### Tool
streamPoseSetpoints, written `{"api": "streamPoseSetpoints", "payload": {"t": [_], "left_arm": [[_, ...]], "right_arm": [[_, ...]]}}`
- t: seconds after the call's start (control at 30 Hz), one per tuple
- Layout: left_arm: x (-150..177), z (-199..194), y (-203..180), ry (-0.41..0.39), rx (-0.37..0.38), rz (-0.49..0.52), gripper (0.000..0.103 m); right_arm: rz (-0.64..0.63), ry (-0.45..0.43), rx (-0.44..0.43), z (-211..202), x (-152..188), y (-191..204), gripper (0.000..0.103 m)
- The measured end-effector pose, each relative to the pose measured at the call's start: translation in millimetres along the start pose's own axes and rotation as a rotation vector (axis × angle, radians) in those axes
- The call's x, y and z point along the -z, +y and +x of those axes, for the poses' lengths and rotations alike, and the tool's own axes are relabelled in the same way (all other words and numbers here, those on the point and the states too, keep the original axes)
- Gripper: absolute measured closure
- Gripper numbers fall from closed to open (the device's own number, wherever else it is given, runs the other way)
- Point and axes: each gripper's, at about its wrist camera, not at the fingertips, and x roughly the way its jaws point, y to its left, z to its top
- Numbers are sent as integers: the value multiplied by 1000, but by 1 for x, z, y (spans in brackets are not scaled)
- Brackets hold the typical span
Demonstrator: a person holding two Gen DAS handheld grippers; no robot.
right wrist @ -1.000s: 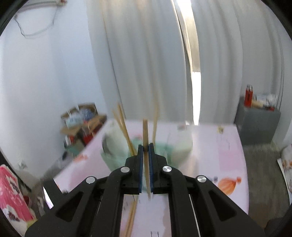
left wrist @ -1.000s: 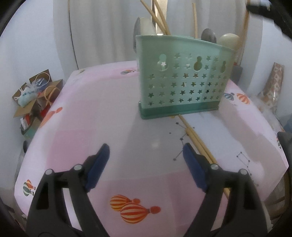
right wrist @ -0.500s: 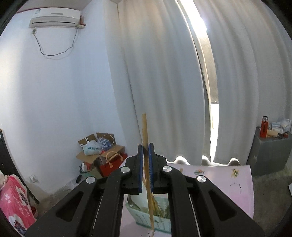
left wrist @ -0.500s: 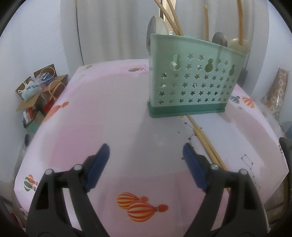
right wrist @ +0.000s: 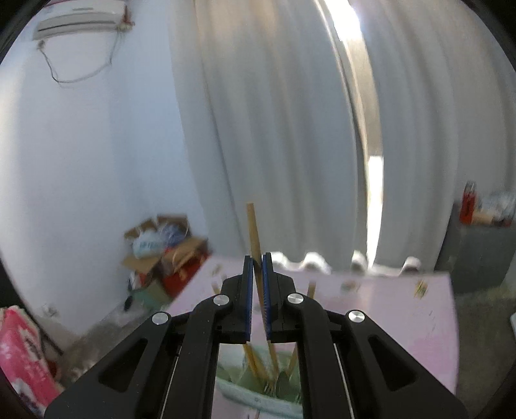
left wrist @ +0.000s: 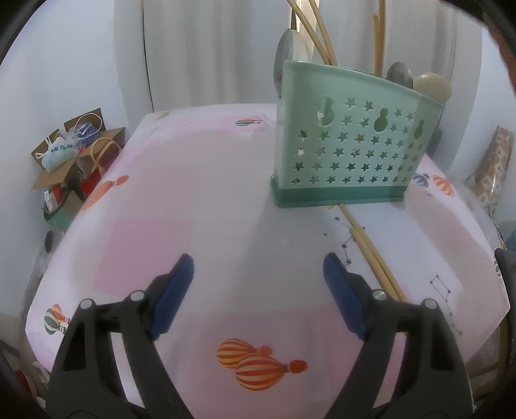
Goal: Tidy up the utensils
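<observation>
Left gripper (left wrist: 258,274): jaws spread wide, nothing between the blue pads (left wrist: 174,290), hovering low over the near part of the tabletop (left wrist: 193,193). Pink cloth with hot-air-balloon prints and faint constellation lines covering the top.

Green utensil caddy (left wrist: 351,154) standing upright toward the far right of the tabletop, star-shaped cutouts across its front wall, darker green base. Inside, rising above the rim: two spoon bowls (left wrist: 400,75), one at the left end and one at the right; a rounded cream-coloured utensil head (left wrist: 430,85) at the far right; several chopsticks leaning up and out of frame (left wrist: 319,35).

Loose chopsticks (left wrist: 371,254), a pair lying flat and side by side on the tabletop, running from the caddy's front base diagonally toward the near right edge, just right of the left gripper's right finger.

Right gripper (right wrist: 257,267): held well above the caddy (right wrist: 254,396), looking down along its fingers. Jaws nearly closed, clamped on a single chopstick (right wrist: 253,232) that stands near upright between the pads, top end poking above the fingertips, lower end reaching down toward the caddy opening. Cannot tell whether its tip is inside. View blurred.

Cardboard boxes with bags (left wrist: 67,154) on the floor past the far left corner of the table. White curtains (right wrist: 274,129) behind; air conditioner (right wrist: 80,19) high on the wall.
</observation>
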Motion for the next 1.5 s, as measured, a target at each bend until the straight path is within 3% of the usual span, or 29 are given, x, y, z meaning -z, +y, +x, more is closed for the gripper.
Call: {"api": "streamPoseSetpoints", "payload": {"t": [0.17, 0.3, 0.53, 0.63, 0.8, 0.97, 1.5], "left_arm": [[-1, 1, 1, 2, 4, -3, 25], [-1, 3, 1, 7, 8, -2, 25], [0, 7, 1, 16, 7, 2, 24], [1, 9, 3, 22, 4, -2, 24], [3, 15, 2, 43, -3, -6, 24], [6, 19, -1, 72, -11, -4, 24], [8, 23, -3, 106, -12, -13, 24]], "right_arm": [[66, 70, 59, 12, 21, -24, 96], [82, 33, 76, -8, 22, -33, 85], [53, 2, 58, -60, 43, -30, 78], [48, 65, 41, -67, 70, -25, 76], [115, 359, -22, -34, 153, -17, 75], [186, 567, -46, -5, 222, -10, 75], [74, 622, -29, 14, 241, 19, 86]]}}
